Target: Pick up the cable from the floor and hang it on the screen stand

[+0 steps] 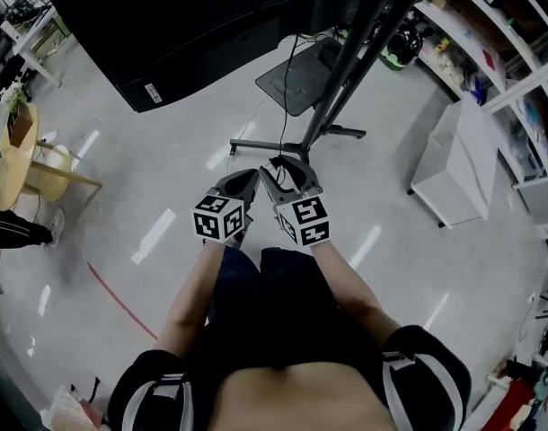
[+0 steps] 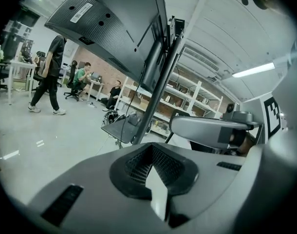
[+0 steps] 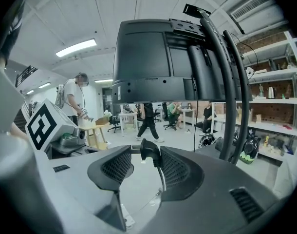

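Off the grey floor [image 1: 166, 151], the thin black cable [image 3: 149, 152] sits plug-first in the right gripper's [image 3: 145, 154] grip. The left gripper [image 2: 152, 147] is closed and empty. Hanging it on the tall black metal screen stand [image 1: 344, 77] remains.

Counts:
- 2 grippers: left gripper [image 1: 249, 176], right gripper [image 1: 287, 169].
- 2 marker cubes, one per gripper: left cube [image 1: 218, 218], right cube [image 1: 305, 220].
- 1 cable [image 3: 149, 151], with 1 plug on its end.
- 1 screen [image 1: 193, 25].
- 1 screen stand [image 1: 346, 70] with 2 uprights [image 3: 220, 82].
- 1 white cabinet [image 1: 458, 164].
- 1 shelving unit [image 1: 490, 43].
- 1 wooden table [image 1: 9, 164].
- 1 red floor line [image 1: 121, 302].
- 4 bystanders in the right gripper view:
  - 1 standing person [image 3: 73, 99]
  - 1 walking person [image 3: 148, 117]
  - 2 seated: person in green [image 3: 174, 110] and person in black [image 3: 207, 122]
- 1 operator, 2 arms in the head view.
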Demonstrator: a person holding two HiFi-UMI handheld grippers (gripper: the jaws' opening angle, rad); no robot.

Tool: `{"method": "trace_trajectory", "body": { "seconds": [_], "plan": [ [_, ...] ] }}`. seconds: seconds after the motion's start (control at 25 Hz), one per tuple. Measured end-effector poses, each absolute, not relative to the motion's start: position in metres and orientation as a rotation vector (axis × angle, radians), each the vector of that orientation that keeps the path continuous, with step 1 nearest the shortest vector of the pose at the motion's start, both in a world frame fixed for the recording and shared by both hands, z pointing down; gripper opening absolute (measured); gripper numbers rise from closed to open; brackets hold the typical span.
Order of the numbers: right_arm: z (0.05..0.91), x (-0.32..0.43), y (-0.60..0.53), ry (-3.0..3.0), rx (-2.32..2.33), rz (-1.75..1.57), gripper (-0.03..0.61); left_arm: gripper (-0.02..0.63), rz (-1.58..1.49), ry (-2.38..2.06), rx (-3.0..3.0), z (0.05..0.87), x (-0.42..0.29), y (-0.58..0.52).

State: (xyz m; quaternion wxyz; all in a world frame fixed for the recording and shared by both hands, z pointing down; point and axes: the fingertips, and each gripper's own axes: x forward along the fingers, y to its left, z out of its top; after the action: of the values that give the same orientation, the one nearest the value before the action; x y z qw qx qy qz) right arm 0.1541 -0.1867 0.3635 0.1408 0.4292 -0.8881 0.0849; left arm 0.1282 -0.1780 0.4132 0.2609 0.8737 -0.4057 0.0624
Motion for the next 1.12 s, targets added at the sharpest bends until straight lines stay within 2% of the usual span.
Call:
{"method": "trace_trajectory", "body": {
  "seconds": [0.76, 1.12],
  "plan": [
    [0.311, 0.207, -0.217, -2.685, 1.067, 0.087, 0.202, 0.003, 0.177, -1.061, 2.439, 0.364, 0.186, -0.201],
    [0.262, 0.214, -0.266, -2.699, 1.129, 0.028, 0.201, 0.003, 0.206, -0.956, 2.509, 0.329, 0.189, -0.241]
  ]
}}
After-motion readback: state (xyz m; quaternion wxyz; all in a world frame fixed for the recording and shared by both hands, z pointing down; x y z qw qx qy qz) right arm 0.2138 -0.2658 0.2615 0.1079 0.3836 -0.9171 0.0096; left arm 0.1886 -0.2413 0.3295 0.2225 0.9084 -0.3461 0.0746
